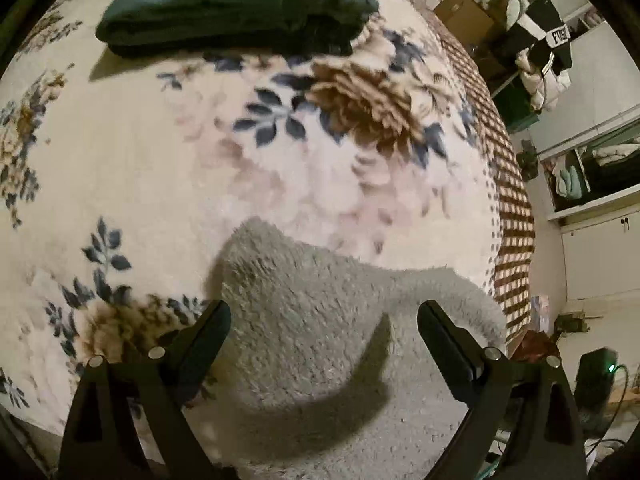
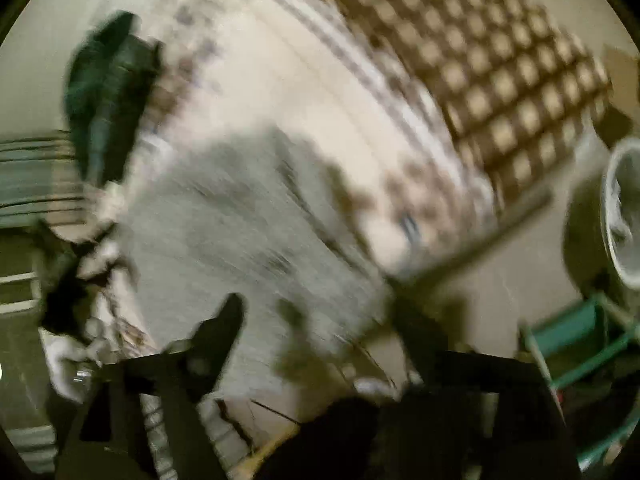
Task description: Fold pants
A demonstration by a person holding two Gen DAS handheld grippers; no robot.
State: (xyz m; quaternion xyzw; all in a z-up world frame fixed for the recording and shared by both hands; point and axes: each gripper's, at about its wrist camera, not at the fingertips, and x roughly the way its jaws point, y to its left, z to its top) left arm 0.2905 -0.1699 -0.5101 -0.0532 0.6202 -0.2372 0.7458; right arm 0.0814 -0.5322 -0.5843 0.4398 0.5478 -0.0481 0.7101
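Fluffy grey fleece pants (image 1: 320,340) laid on a floral plush blanket (image 1: 160,168) covering the bed; both grippers held above them.

The left gripper (image 1: 324,320) is seen with jaws apart, nothing clamped, the grey pants lying spread just beneath and between them at the near bed edge. A folded dark green garment stack (image 1: 236,4) is set well apart at the far side of the blanket. A brown-and-cream checkered cover (image 1: 508,208) runs along the bed's right edge, with cluttered white shelving (image 1: 592,176) beyond. The right wrist view is heavily motion-blurred: the right gripper (image 2: 320,320) is over the grey pants (image 2: 240,232), jaws seemingly apart, nothing gripped. A green stool (image 2: 580,344) and a pale bucket (image 2: 624,208) are on the floor beside the bed.
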